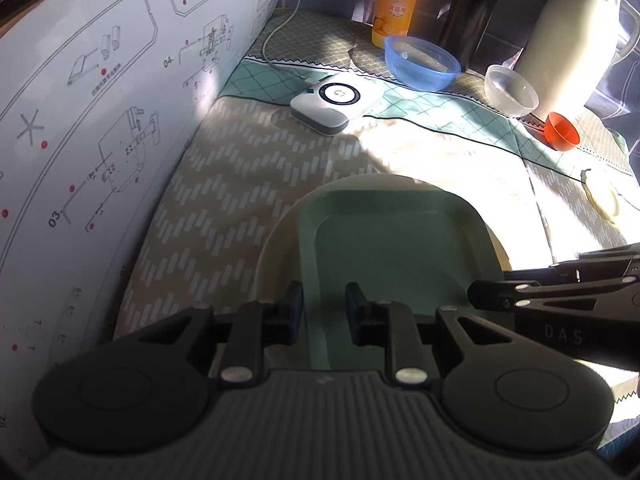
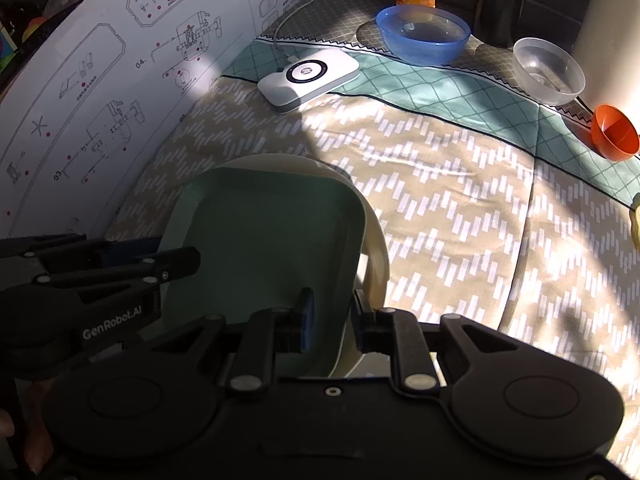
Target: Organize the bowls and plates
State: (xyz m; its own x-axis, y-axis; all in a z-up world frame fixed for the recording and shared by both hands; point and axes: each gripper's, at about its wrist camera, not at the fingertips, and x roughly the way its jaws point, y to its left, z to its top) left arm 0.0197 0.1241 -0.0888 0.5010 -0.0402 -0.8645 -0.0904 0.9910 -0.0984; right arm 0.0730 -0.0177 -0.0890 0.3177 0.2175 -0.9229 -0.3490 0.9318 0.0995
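Observation:
A green square plate (image 1: 396,248) lies on a cream round plate (image 1: 276,236) on the patterned cloth; both also show in the right wrist view, the green plate (image 2: 260,232) over the cream plate (image 2: 376,248). My left gripper (image 1: 324,300) straddles the green plate's near left rim, jaws slightly apart. My right gripper (image 2: 332,312) straddles the right rims of both plates, jaws slightly apart. A blue bowl (image 1: 422,62), a clear bowl (image 1: 510,90) and a small orange bowl (image 1: 562,130) stand at the back.
A white board with diagrams (image 1: 92,120) stands along the left. A white device with a cable (image 1: 336,102) lies mid-table. An orange bottle (image 1: 394,4), a dark cylinder (image 1: 476,8) and a cream jug (image 1: 572,40) stand at the back. A pale lid (image 1: 602,196) lies right.

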